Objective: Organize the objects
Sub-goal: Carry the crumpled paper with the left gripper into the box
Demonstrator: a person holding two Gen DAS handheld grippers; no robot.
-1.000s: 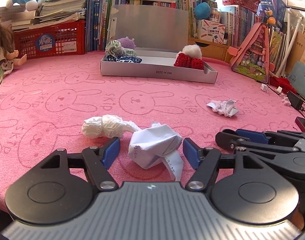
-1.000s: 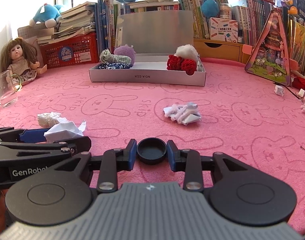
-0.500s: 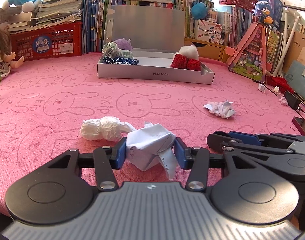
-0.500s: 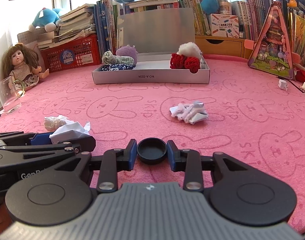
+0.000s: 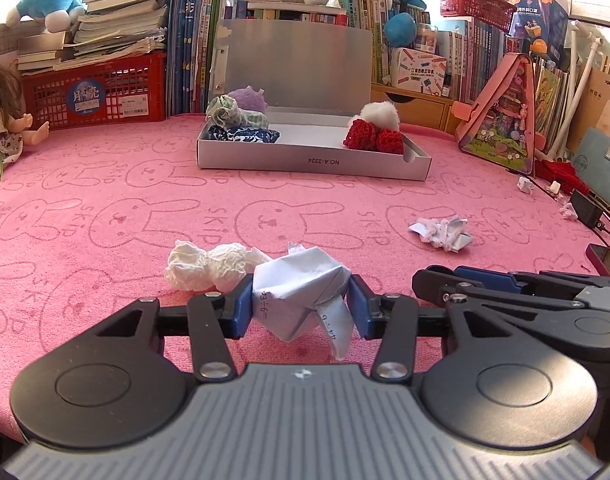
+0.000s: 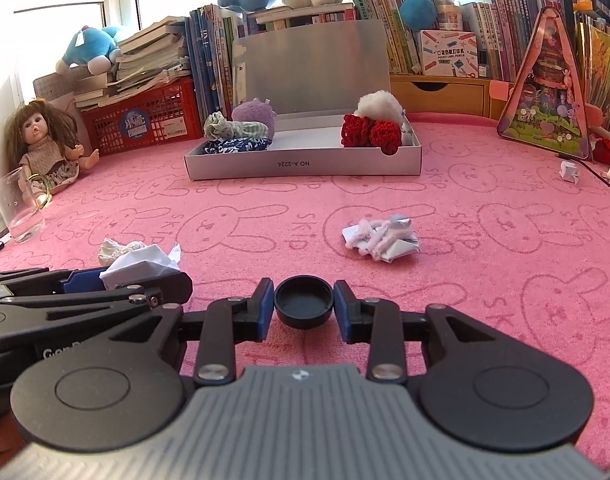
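My left gripper [image 5: 301,306] is shut on a crumpled white paper ball [image 5: 301,284] and holds it just above the pink cloth. A white tissue wad [image 5: 209,266] lies just beyond it to the left. My right gripper [image 6: 303,308] is shut on a black round cap [image 6: 303,305]. The left gripper [image 6: 105,292] with its paper [image 6: 139,262] shows at the left of the right wrist view. Another crumpled paper [image 6: 381,238] lies on the cloth ahead. An open white box [image 6: 305,166] with rolled socks stands further back.
A clear glass [image 6: 17,208] and a doll [image 6: 45,144] are at the far left. A red crate [image 5: 93,92], books and plush toys line the back. A pink triangular toy [image 5: 501,120], a phone [image 5: 607,260] and cables lie at the right.
My left gripper has closed on the crumpled paper ball and lifted it slightly. My right gripper still holds the black cap and has risen a little.
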